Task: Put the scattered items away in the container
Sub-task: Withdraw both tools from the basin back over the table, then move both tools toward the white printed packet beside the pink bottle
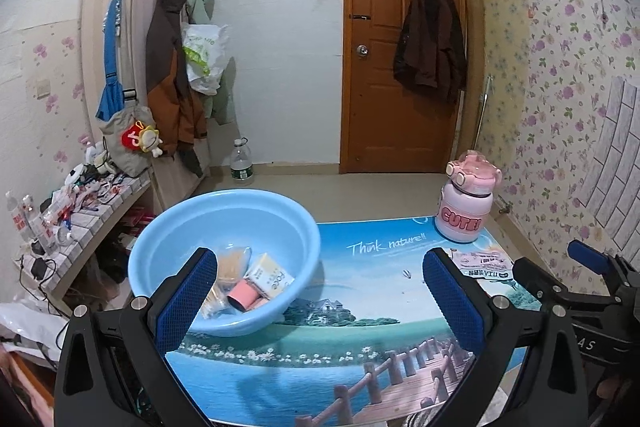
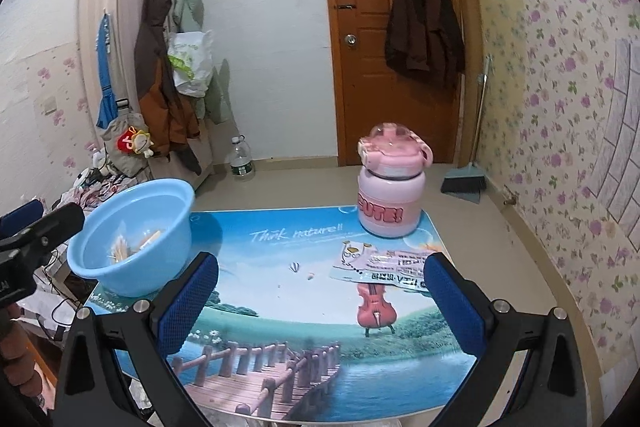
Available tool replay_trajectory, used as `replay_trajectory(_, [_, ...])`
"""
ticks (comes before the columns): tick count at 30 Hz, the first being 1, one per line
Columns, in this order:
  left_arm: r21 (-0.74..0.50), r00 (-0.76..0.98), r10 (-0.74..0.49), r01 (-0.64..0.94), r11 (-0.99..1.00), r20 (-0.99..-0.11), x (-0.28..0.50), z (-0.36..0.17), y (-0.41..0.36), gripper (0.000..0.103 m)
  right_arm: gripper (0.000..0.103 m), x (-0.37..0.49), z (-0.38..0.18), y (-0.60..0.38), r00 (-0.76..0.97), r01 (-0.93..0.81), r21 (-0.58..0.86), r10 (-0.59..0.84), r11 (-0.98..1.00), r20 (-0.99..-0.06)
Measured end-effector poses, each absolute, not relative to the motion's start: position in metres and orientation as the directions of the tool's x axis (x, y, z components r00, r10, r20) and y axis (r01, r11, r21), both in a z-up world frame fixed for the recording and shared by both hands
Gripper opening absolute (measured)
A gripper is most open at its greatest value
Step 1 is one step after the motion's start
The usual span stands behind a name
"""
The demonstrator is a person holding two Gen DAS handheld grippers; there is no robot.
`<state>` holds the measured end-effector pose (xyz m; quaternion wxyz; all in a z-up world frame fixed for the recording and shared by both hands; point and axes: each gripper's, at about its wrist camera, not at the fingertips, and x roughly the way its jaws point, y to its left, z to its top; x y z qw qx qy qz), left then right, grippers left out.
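Observation:
A light blue basin (image 1: 160,251) stands on the table's left side and holds a pink cup (image 1: 245,298), a small white and yellow box (image 1: 270,277) and a clear bag of yellowish sticks (image 1: 232,261). The basin also shows in the right wrist view (image 2: 132,227). A flat printed packet (image 2: 384,265) lies on the table at the right, in front of a pink bottle (image 2: 390,187); both show in the left wrist view, packet (image 1: 482,263) and bottle (image 1: 466,205). My left gripper (image 1: 320,301) is open and empty beside the basin. My right gripper (image 2: 320,301) is open and empty, short of the packet.
The table (image 2: 280,307) has a printed landscape top. A cluttered low shelf (image 1: 92,203) stands left of it. A water bottle (image 2: 241,159) stands on the floor and a broom (image 2: 466,183) leans on the right wall. A wooden door (image 2: 392,35) is behind.

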<state>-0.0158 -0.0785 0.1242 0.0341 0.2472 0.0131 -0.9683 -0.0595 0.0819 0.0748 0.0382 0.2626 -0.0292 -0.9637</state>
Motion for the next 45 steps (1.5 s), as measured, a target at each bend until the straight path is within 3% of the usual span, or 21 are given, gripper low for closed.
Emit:
replay_trajectory(32, [0.065,-0.827,0.011,-0.057,-0.996,-0.562,-0.103,0.090,-0.006,0.103,0.103,-0.127,0.026,0.164,-0.819,-0.101,0.120,0.014,-0.988,-0.574])
replay_trajectory(45, [0.089,-0.767,0.032,-0.116,-0.989,-0.641,-0.151,0.047,0.030,0.103,0.103,-0.160,0.000,0.194,-0.791,-0.142,0.136,0.030,-0.980,-0.610])
